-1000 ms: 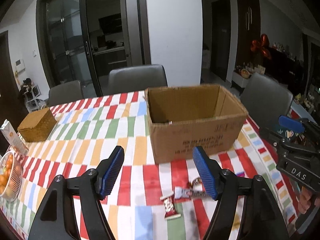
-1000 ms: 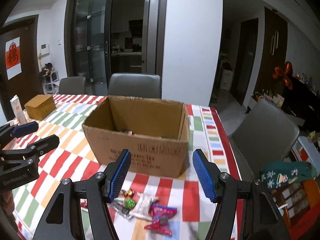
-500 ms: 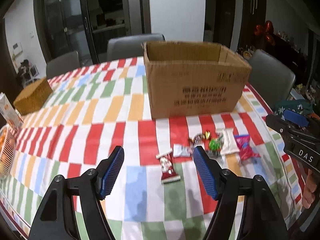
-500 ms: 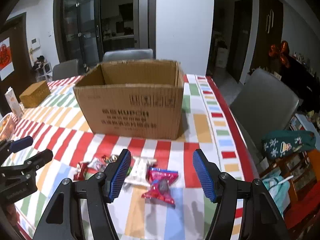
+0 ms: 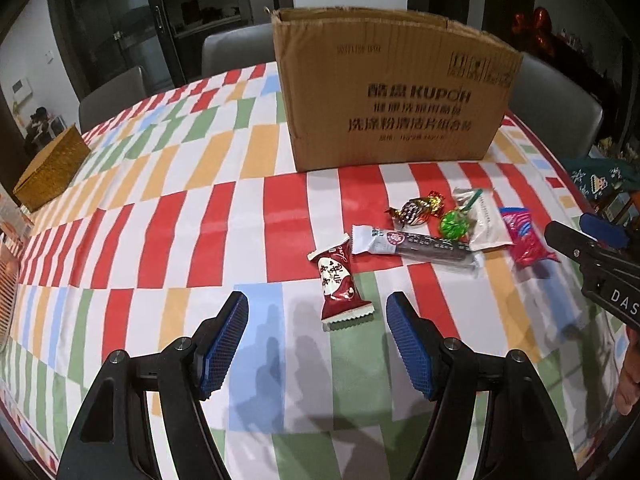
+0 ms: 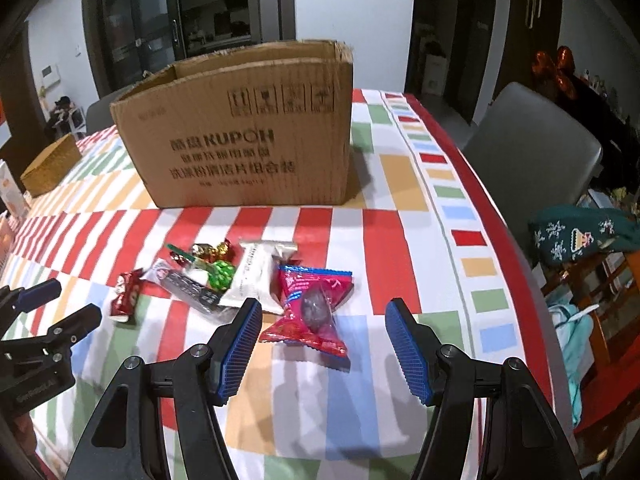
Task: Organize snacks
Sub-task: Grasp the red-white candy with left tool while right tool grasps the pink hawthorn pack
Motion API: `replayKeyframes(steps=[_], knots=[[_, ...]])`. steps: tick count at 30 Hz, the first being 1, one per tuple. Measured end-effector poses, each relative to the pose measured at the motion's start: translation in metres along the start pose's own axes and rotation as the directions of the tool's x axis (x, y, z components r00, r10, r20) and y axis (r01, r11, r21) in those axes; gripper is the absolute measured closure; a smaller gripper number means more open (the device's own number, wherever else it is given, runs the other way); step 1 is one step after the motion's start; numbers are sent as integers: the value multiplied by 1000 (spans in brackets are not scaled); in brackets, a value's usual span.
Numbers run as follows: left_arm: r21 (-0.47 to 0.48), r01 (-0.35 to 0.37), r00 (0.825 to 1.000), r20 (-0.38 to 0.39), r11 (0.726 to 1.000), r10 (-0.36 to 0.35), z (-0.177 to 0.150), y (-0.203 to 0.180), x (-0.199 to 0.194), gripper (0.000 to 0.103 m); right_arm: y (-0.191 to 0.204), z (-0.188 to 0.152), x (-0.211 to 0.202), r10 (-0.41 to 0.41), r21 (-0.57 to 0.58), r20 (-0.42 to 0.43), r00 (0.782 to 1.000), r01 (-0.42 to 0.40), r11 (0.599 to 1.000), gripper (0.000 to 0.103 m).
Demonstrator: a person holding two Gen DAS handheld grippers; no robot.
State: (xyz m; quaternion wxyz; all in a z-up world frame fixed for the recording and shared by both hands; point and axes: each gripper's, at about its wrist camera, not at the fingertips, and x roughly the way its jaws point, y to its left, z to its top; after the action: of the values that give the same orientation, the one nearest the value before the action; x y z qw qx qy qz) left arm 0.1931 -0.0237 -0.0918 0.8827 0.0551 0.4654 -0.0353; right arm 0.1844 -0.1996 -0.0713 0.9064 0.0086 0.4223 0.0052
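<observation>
Several snacks lie on the striped tablecloth in front of an open cardboard box [image 5: 396, 92] [image 6: 240, 132]. A dark red packet [image 5: 338, 282] [image 6: 127, 295] lies just ahead of my left gripper [image 5: 318, 332], which is open and empty. A pink packet [image 6: 314, 308] [image 5: 524, 238] lies just ahead of my right gripper [image 6: 322, 340], which is open and empty. Between them lie a long dark bar [image 5: 416, 246], a gold-wrapped candy [image 5: 418, 208], a green candy [image 5: 454, 222] and a white packet [image 6: 256, 276].
A woven box [image 5: 52, 170] sits at the far left of the table [image 5: 160, 200]. Grey chairs [image 6: 532, 160] stand around the table. A green patterned bag [image 6: 580, 236] rests on a stool to the right, past the table's edge.
Both grippers have dropped lower and come closer to the snacks. The box now looks taller and its inside is out of sight. Both stay open.
</observation>
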Motion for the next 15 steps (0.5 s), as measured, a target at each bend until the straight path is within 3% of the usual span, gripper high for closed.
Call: replayKeyframes(steps=[6,15], knots=[[5,14,1000,-25,1000,-14,7,0,20,33,0,2,19,-7,12,-33,999,7,1000,39],[-23,53,995,-79,998,-54,18,-2,46,53,-2,5,45,23,34,-91,996,-20,999,53]])
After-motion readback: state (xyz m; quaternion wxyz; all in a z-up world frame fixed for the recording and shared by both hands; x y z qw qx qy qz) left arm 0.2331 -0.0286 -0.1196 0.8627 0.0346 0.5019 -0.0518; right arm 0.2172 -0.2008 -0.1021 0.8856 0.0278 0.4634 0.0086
